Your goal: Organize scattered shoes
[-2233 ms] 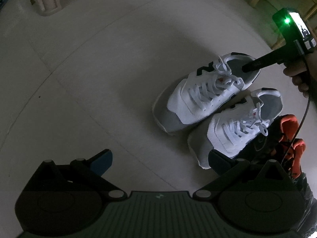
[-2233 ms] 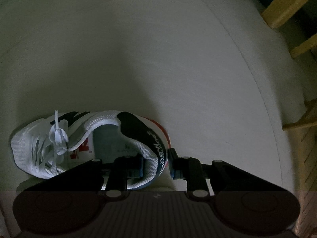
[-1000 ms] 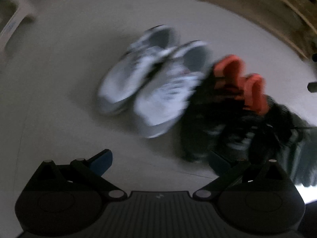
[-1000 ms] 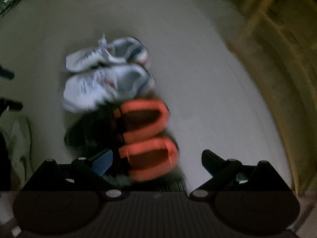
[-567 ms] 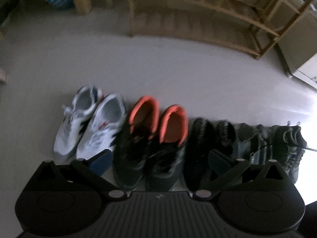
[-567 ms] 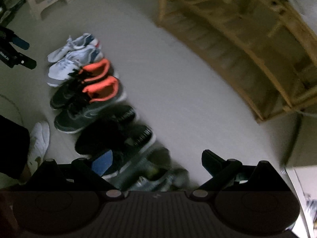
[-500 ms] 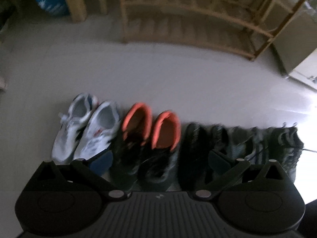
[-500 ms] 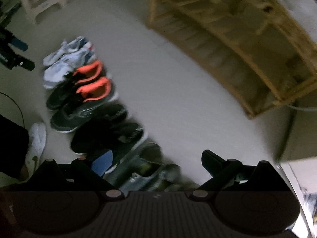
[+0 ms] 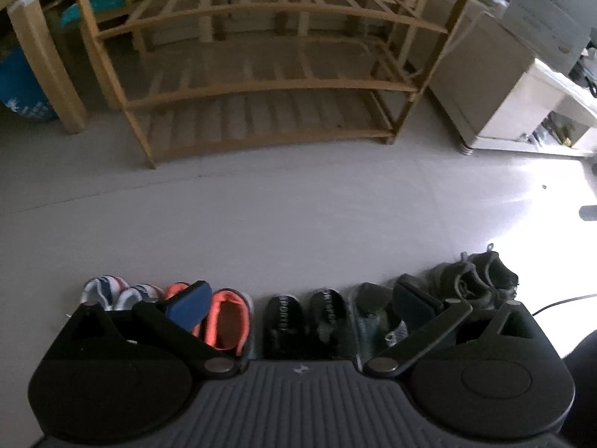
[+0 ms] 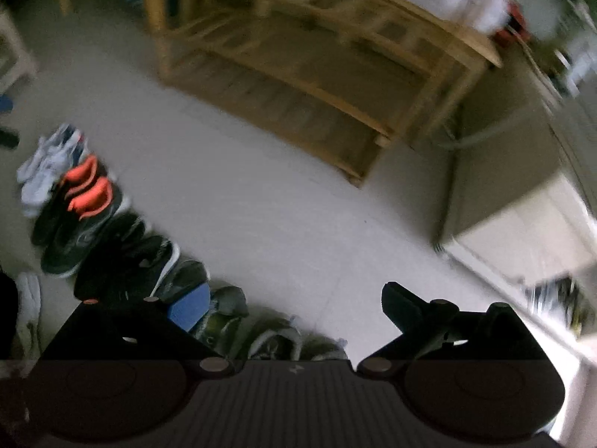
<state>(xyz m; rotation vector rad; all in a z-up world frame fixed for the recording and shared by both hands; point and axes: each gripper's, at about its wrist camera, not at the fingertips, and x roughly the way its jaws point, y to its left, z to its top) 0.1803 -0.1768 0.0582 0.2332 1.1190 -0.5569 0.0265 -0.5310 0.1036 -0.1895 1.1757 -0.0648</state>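
- While both sets of tongs hang above the floor (image 9: 298,216), the shoes sit in one tidy row along it: white sneakers (image 9: 106,291), orange-lined pair (image 9: 227,317), black pair (image 9: 306,321), then grey pairs (image 9: 459,280) at the far end.
- Left tongs (image 9: 298,304): spread wide, nothing between them.
- Right tongs (image 10: 294,308): also released and empty, over the grey end of the row.
- Judging the step: the row looks sorted, pairs side by side and heels all facing the same way, so this reads as a finished line-up or a pause to check it.
- No stray shoe shows on the open floor; the right view is blurred, so I can't vouch for its corners.
- Room to move: broad bare floor lies between the row and the wooden rack (image 9: 261,86); a cabinet (image 9: 485,74) stands right of the rack.
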